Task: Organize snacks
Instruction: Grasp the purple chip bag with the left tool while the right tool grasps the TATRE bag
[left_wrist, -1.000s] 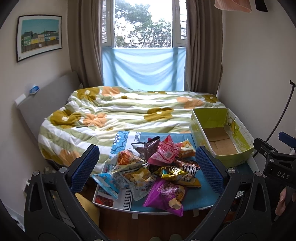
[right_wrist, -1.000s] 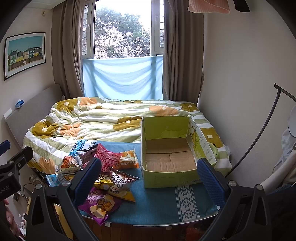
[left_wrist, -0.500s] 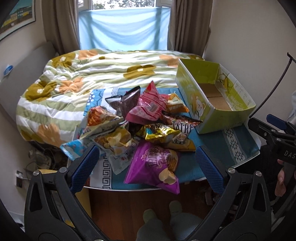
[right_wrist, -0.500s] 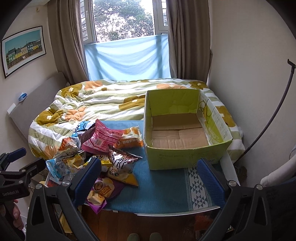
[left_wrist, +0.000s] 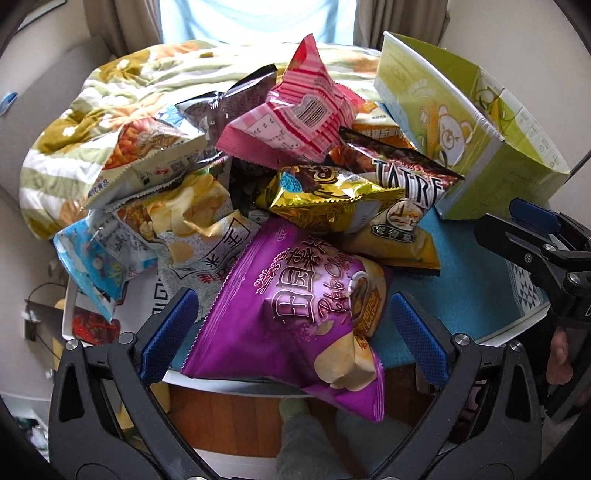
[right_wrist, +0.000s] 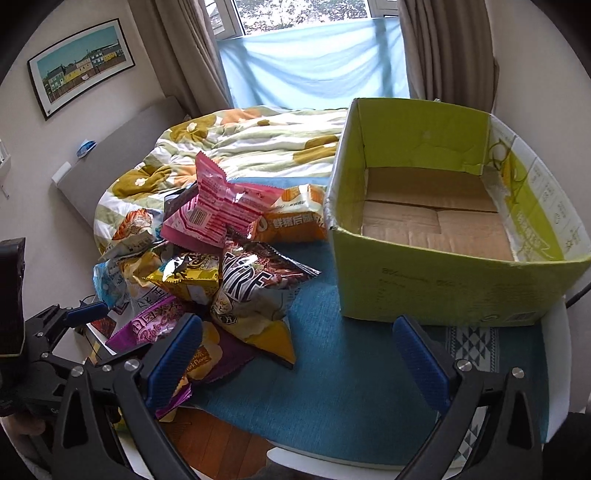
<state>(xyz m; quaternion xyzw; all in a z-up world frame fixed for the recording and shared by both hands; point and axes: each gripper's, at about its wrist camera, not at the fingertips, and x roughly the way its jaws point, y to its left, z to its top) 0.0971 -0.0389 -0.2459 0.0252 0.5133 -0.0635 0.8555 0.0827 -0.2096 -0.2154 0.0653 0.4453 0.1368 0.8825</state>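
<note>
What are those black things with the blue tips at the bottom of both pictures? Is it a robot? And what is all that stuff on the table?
No robot. A person holds two grabbing tools, one in each hand, and each tool carries a little camera looking out along its own jaws. So one picture is from the left gripper and the other from the right gripper. The blue tips are soft pads on the jaws.

On the blue tablecloth lies a pile of snack bags: a purple chip bag at the front, a gold bag and a pink bag higher up. Beside the pile stands an empty green cardboard box.

Nothing is held. Both tools are open, and the left one has its jaws on either side of the purple bag.
</note>
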